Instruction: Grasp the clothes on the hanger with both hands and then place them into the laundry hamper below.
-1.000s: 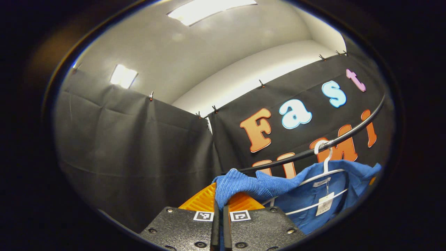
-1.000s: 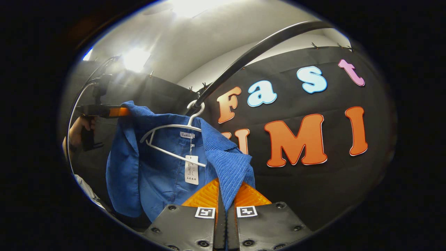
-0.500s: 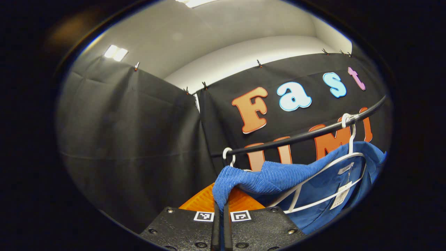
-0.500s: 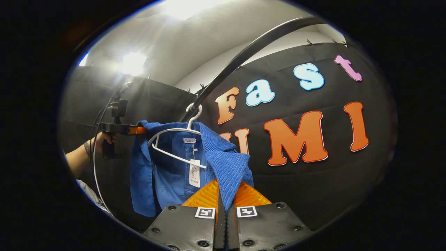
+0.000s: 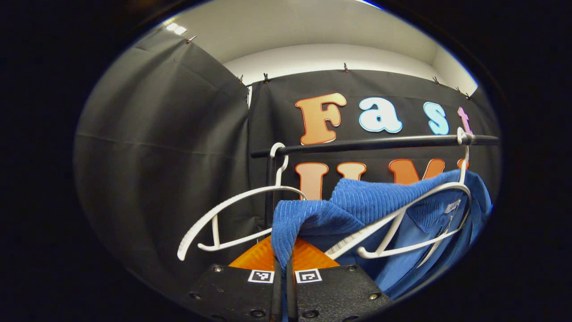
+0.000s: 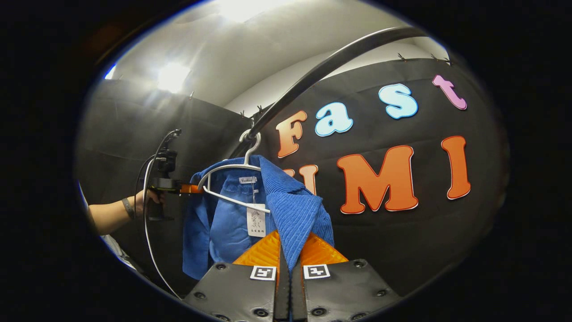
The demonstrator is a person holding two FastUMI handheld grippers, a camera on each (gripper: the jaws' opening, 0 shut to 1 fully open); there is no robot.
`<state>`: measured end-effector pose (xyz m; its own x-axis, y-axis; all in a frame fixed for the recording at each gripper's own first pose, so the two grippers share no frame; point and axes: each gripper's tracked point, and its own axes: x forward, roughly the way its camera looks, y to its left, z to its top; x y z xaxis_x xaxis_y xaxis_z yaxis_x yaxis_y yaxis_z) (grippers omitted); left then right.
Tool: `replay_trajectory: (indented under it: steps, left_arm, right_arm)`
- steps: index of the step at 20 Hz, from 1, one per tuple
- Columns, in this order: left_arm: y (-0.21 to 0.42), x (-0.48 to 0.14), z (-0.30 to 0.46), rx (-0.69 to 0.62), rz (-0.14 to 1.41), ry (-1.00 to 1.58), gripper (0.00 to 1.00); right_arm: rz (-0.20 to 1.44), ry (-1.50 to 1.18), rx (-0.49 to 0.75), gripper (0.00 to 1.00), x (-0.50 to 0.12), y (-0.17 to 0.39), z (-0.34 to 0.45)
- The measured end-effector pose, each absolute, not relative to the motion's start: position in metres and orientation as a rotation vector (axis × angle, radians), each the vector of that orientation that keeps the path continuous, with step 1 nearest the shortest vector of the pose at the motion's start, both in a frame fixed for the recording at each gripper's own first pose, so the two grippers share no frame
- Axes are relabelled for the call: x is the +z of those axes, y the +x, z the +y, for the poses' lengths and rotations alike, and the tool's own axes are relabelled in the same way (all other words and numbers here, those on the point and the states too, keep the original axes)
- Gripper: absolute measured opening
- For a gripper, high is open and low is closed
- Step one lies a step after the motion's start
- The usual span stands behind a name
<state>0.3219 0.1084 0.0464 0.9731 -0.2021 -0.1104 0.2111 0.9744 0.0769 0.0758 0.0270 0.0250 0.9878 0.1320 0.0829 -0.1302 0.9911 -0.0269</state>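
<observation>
Blue corduroy jacket (image 5: 384,201): hung on a white plastic hanger (image 5: 420,210), spread between two grippers below the rail; ribbed outer face, smoother lining, both shoulder edges drawn off the hanger ends. In the right gripper view the jacket (image 6: 290,210) trails down to the jaws.
Black clothes rail (image 5: 380,143): carries two hangers. It now runs level across the left gripper view, where a second ago it slanted; judged, the left side has dropped and pulled outward.
Spare white hanger (image 5: 232,214): empty, hooked at the rail's end, newly in sight beside the jacket.
Left gripper (image 5: 281,268): clenched on a fold of the left shoulder. In the right gripper view it sits lower than half a second ago, a hand (image 6: 147,201) holding it.
Right gripper (image 6: 288,264): clamped on the right shoulder fold.
Paper tag (image 6: 256,221): dangles from the collar.
Status: both grasps hold; the jacket is part-way off the hanger and not yet lowered toward the hamper.
</observation>
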Motion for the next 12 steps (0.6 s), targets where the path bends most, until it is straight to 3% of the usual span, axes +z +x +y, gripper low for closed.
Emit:
replay_trajectory:
  steps: [4, 12]
  left_arm:
    - [0.335, 0.070, 0.099, -0.251, 0.023, 0.079, 0.04]
    - [0.303, 0.006, 0.115, -0.271, 0.104, -0.074, 0.06]
  right_arm:
    - [-0.120, -0.026, 0.093, 0.09, 0.034, 0.080, 0.019]
    - [-0.192, -0.058, 0.054, 0.09, 0.060, 0.085, 0.008]
